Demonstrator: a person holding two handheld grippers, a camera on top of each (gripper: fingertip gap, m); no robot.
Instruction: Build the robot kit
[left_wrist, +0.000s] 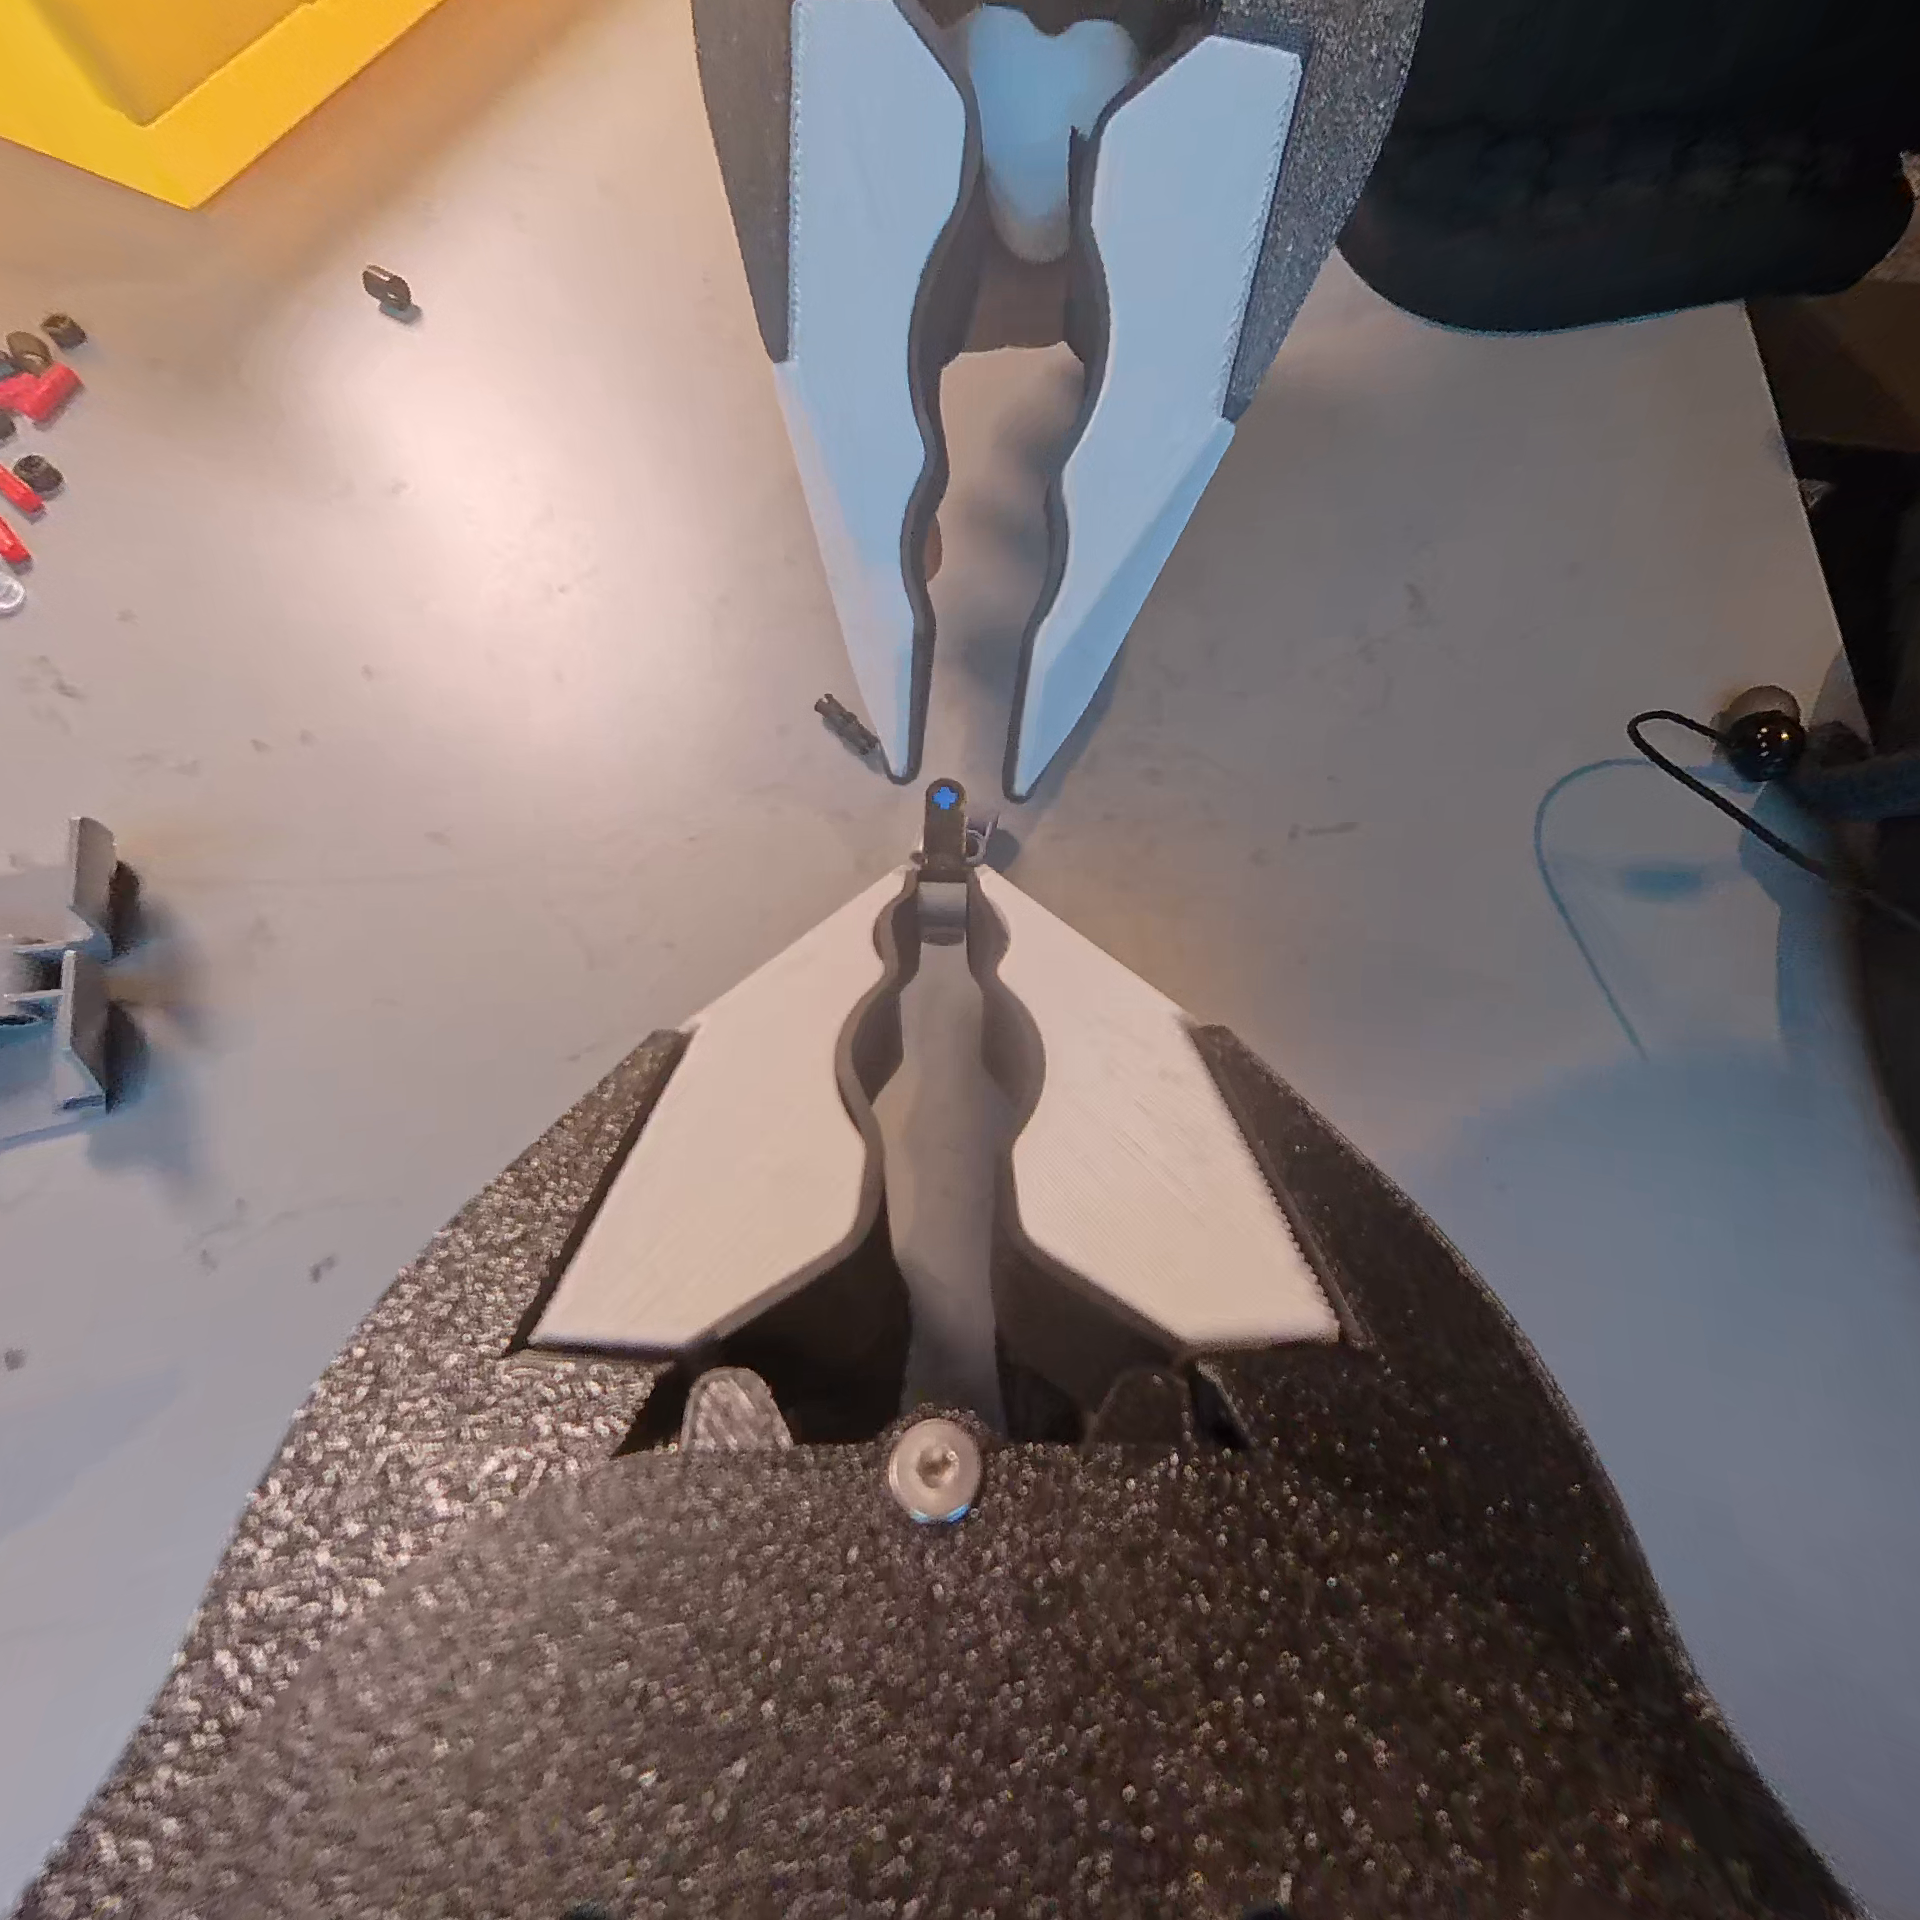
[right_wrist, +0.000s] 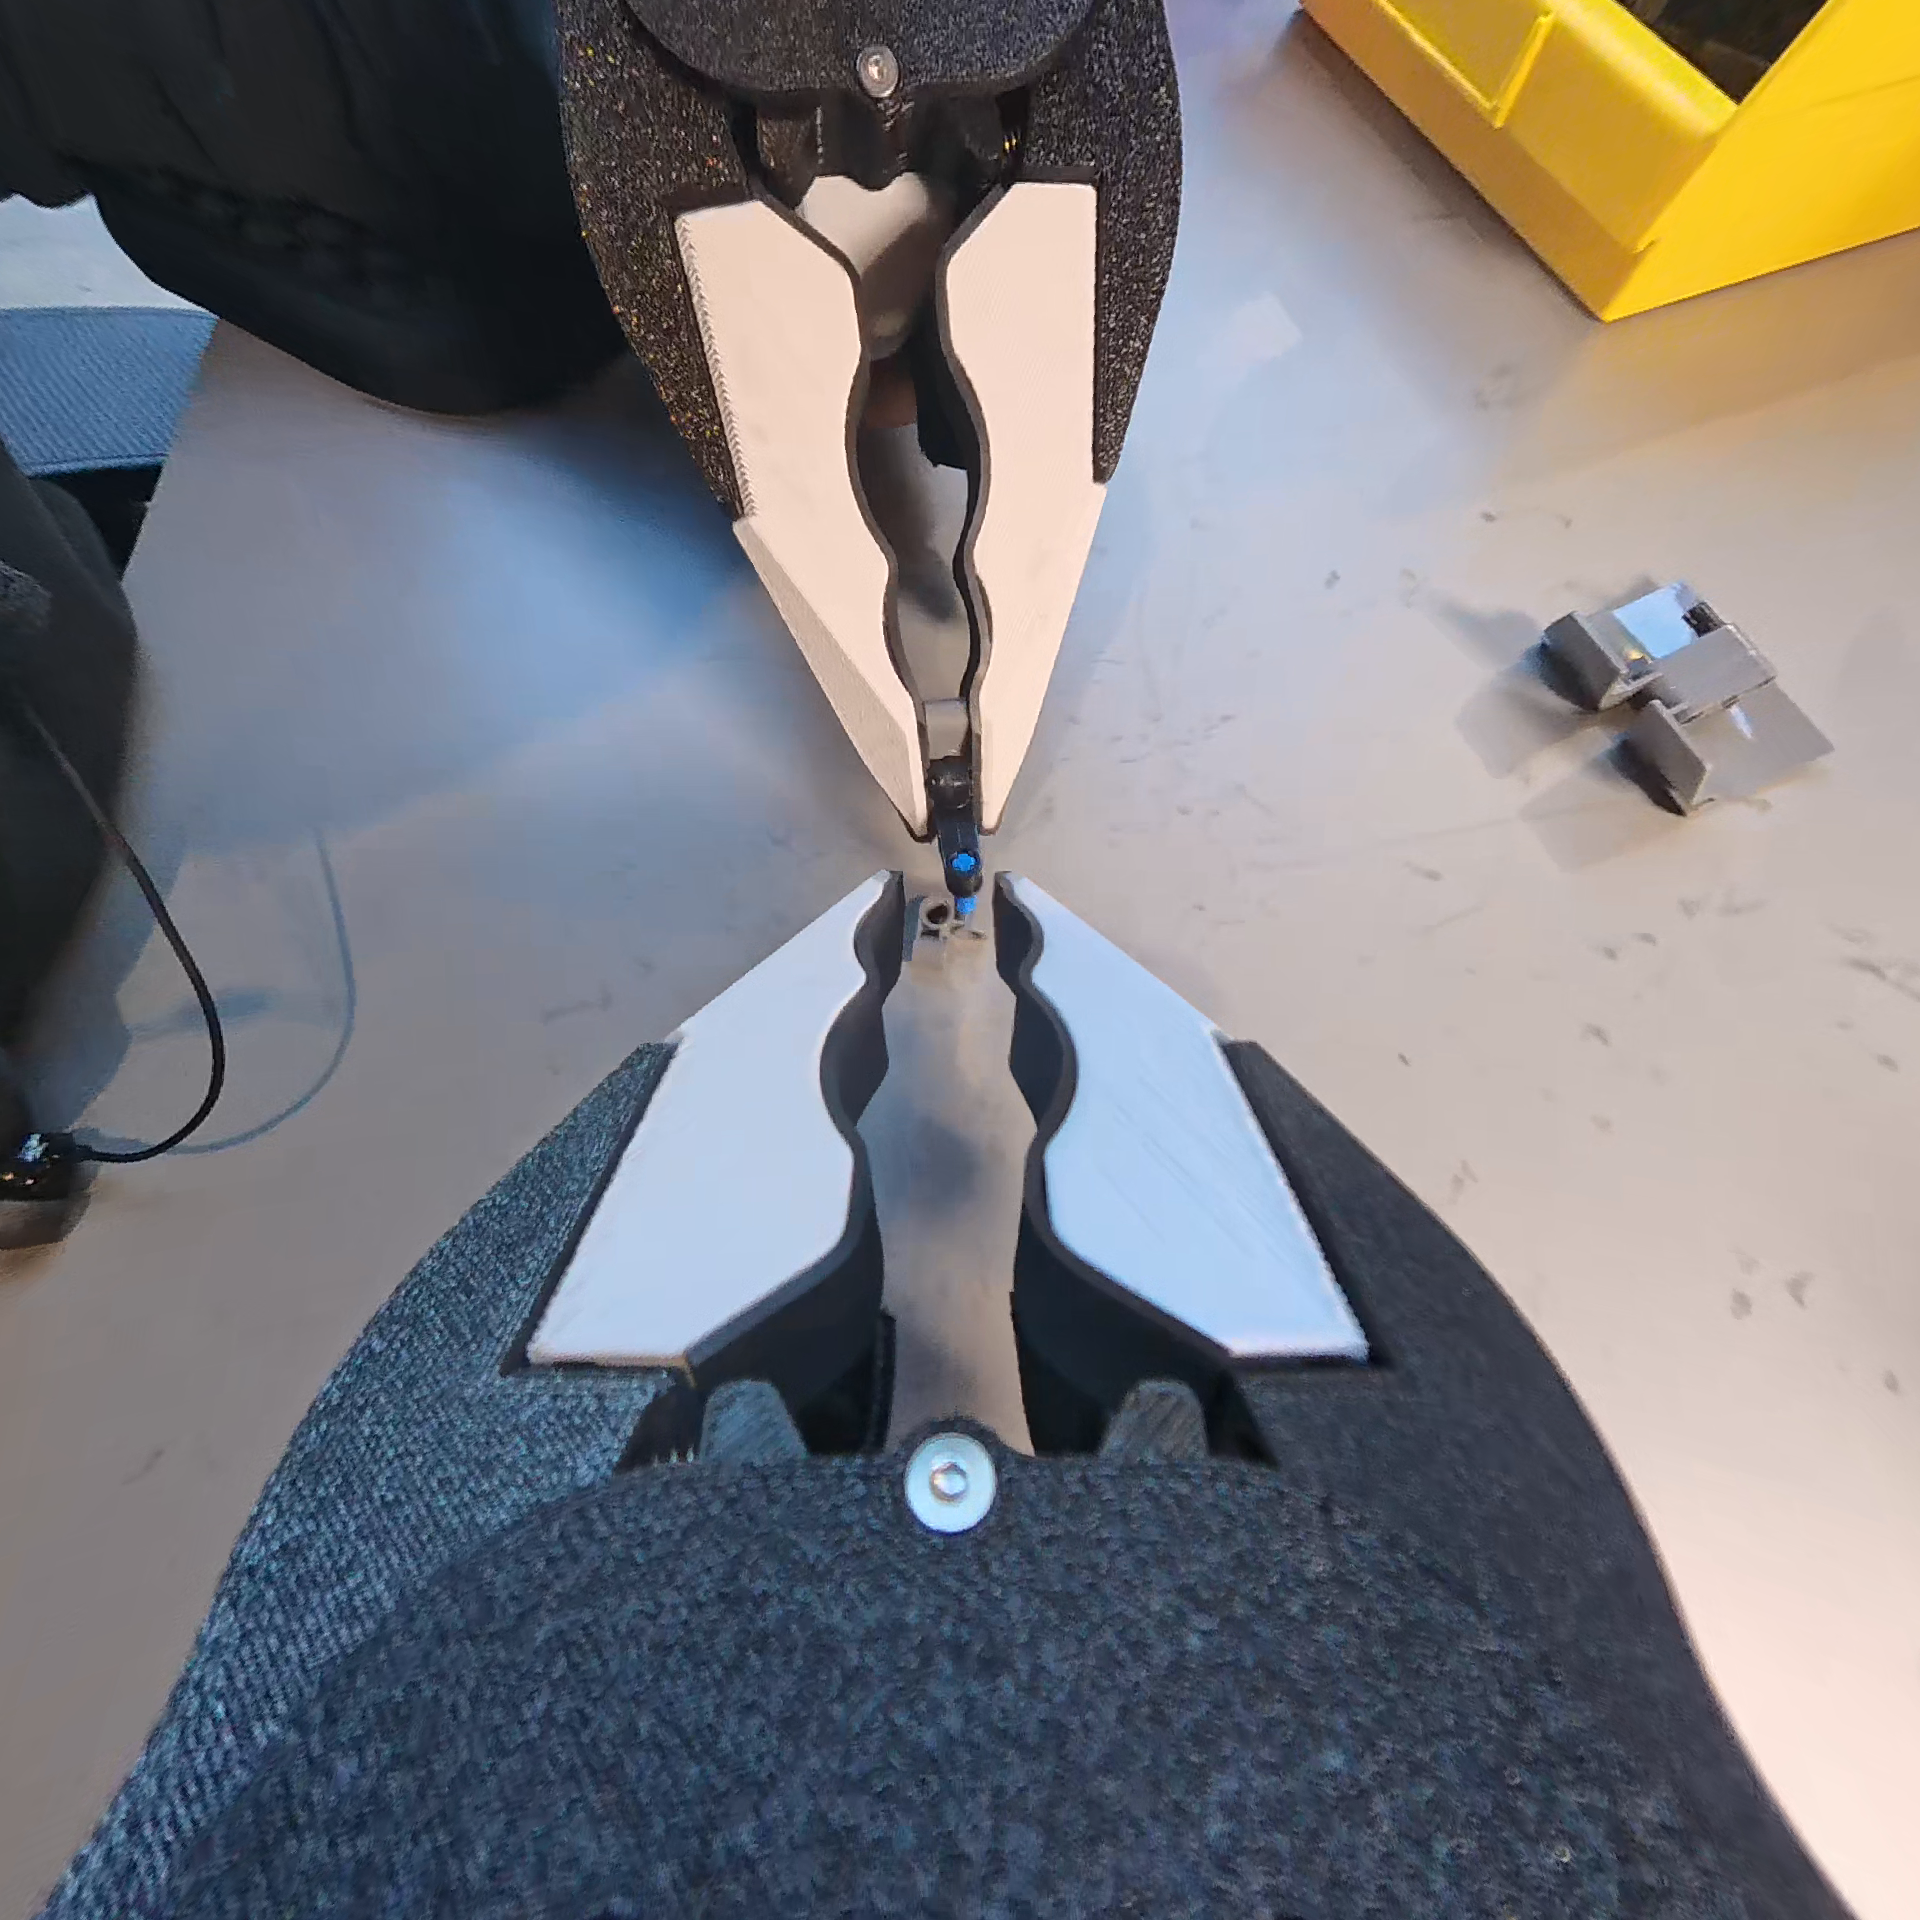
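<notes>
Left gripper (left_wrist: 943, 883): ribbed grey printed fingers pinch a small grey-and-black plastic piece with a blue cross-shaped pin (left_wrist: 943, 831), held just above the scuffed grey table (left_wrist: 468, 727). Right gripper (right_wrist: 945, 883): wavy-edged fingers spread, tips flanking that piece, not touching. Loose black pin (left_wrist: 844, 713) nearby. Grey metal bracket (right_wrist: 1662, 696) well apart; yellow plastic bin (right_wrist: 1662, 156) beyond.

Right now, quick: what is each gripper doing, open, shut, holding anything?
Left gripper: shut on a small black part with a blue pin.
Right gripper: open, holding nothing, its tips either side of a small grey piece on the table.
</notes>
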